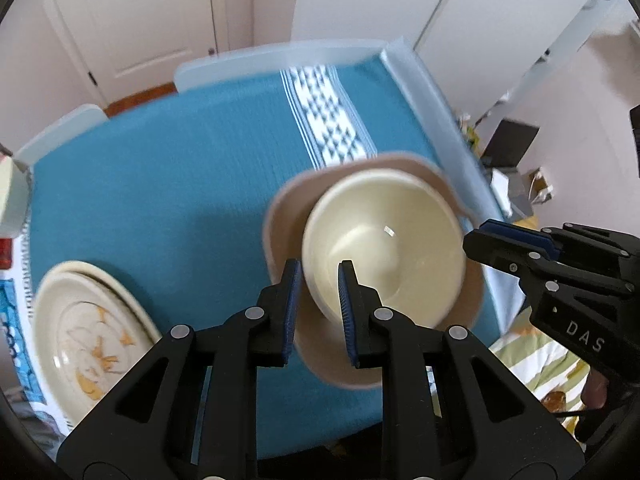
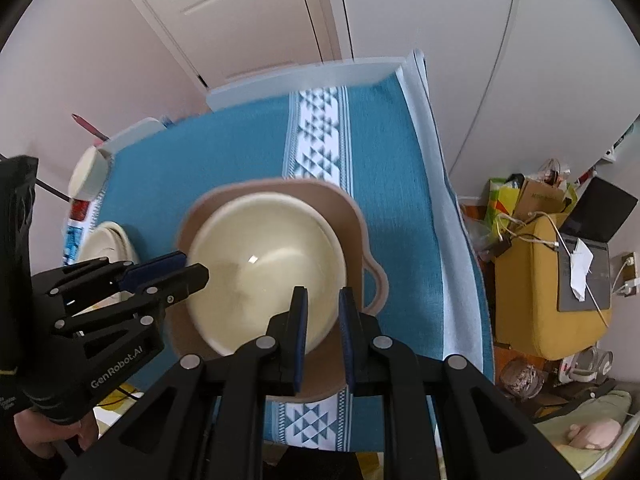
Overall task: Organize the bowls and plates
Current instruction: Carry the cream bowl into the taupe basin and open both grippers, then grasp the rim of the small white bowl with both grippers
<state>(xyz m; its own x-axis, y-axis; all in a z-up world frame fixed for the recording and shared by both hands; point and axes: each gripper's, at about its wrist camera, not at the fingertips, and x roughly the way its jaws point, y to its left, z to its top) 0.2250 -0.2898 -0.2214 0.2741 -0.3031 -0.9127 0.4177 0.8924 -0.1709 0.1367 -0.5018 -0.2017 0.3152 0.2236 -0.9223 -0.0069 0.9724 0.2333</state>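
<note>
My left gripper (image 1: 320,280) has its jaws pinched nearly together on the near rim of a cream, round, glossy ceramic bowl (image 1: 384,248), one blue pad outside the wall and the other inside it. My right gripper (image 2: 323,308) has its jaws just as nearly closed on the rim of the same bowl (image 2: 264,272), again one pad inside and one outside. Seen from my left side, the right gripper (image 1: 500,240) reaches in at the bowl's right edge; seen from my right side, the left gripper (image 2: 188,268) reaches in at its left edge. So the bowl hangs between my two sets of jaws, gripped at two places on its rim.

Directly under the bowl sits a pinkish-tan, shallow ceramic dish with a loop handle (image 2: 352,216), wider than the bowl, its rim showing all round beyond my jaws. Whether the bowl still touches the dish I cannot tell; both are blurred. The dish lies on the teal woven cloth with a white patterned stripe (image 1: 160,184) that covers the bench.

To the left of my left jaws, well apart from the bowl, a stack of cream plates with an orange painted motif (image 1: 88,344) rests on the cloth near the bench's edge. In the right wrist view a hand (image 2: 44,436) holds the left gripper's handle.
</note>
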